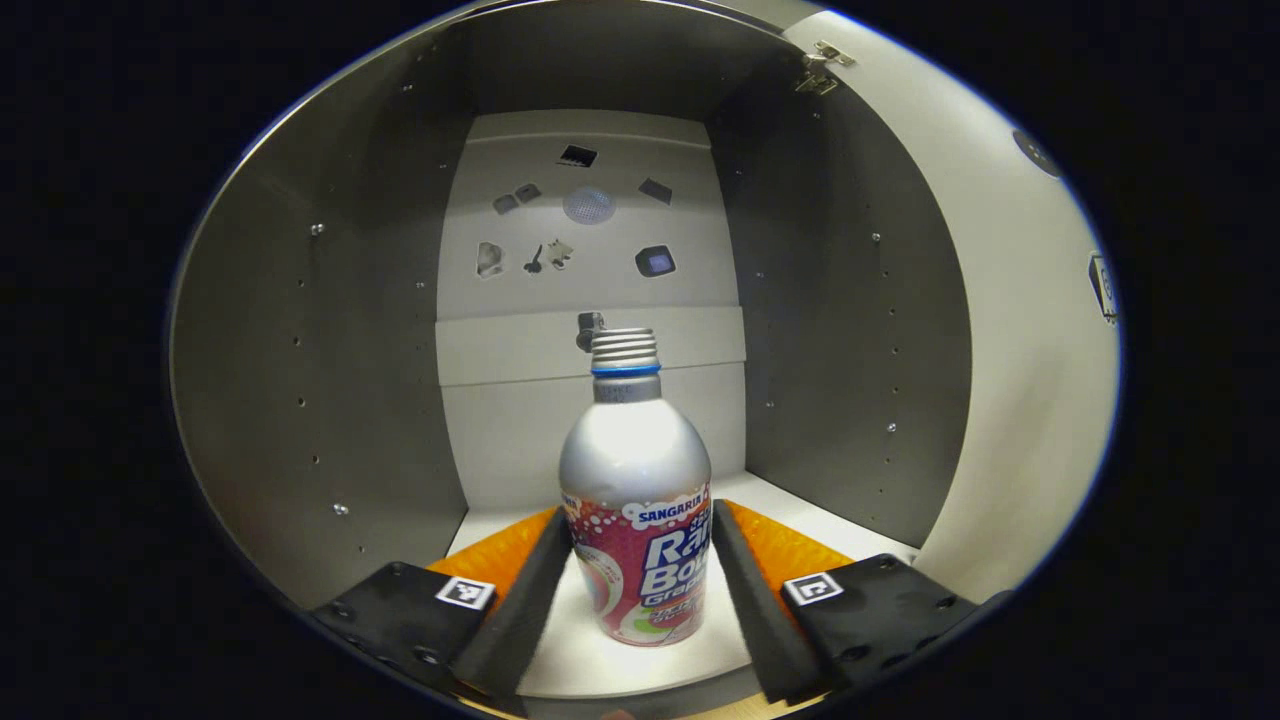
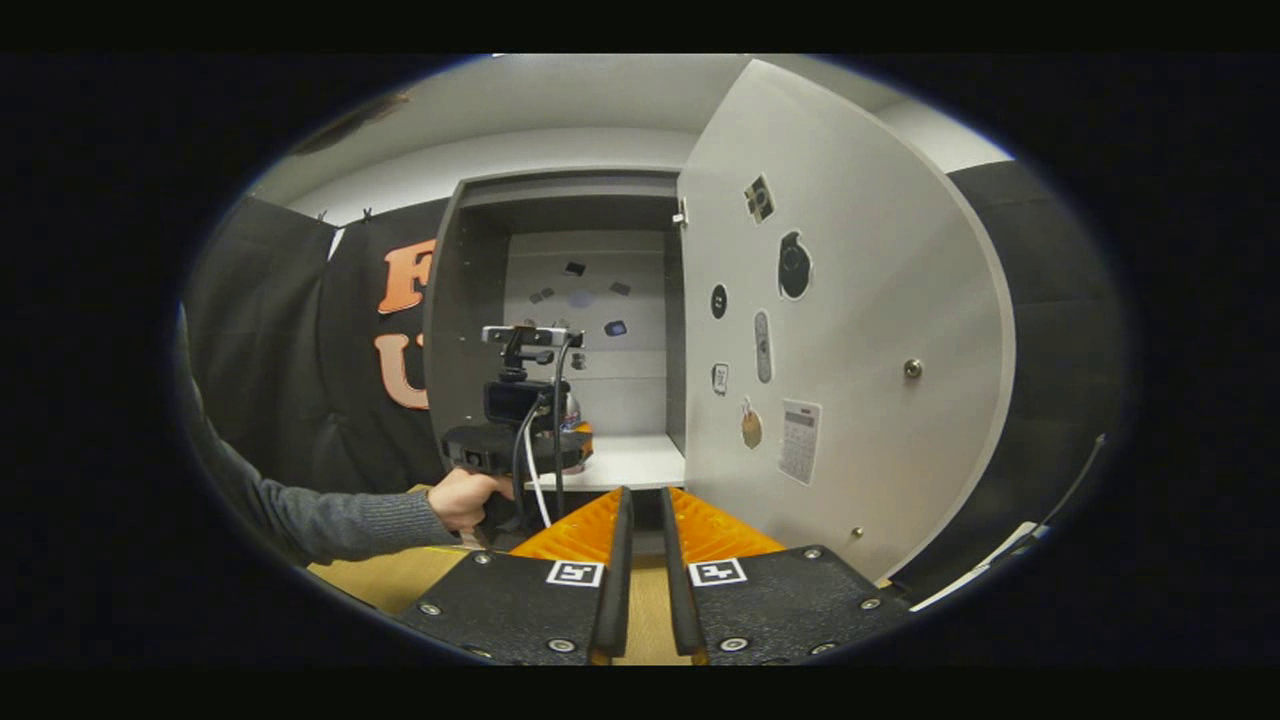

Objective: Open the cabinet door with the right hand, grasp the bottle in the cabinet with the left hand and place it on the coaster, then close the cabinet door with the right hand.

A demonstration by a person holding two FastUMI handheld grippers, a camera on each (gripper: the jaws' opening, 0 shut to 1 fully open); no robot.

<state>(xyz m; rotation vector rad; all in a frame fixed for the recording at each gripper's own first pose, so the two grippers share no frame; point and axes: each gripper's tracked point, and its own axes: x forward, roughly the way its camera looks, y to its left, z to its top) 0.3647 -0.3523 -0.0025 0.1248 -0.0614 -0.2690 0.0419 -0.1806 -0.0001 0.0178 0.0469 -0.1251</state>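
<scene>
Stickers (image 1: 590,205) dot a white back panel, and a wooden tabletop (image 2: 385,575) lies below.

We see a shiny silver bottle (image 1: 635,500) with a silver cap and a thin blue ring just under the cap. Its label is pink and red with white bubbles and big white and blue letters. The bottle stands on the white floor of the cabinet (image 1: 330,380). The cabinet's side walls are gray, and its back wall is white with little black and gray stickers above the bottle. The cabinet door (image 2: 850,350) is pale gray with black, gray and brown stickers on it. Left of the cabinet, a gray sleeve (image 2: 330,520) reaches in. Below the cabinet, the table (image 2: 390,580) is light brown wood.
</scene>
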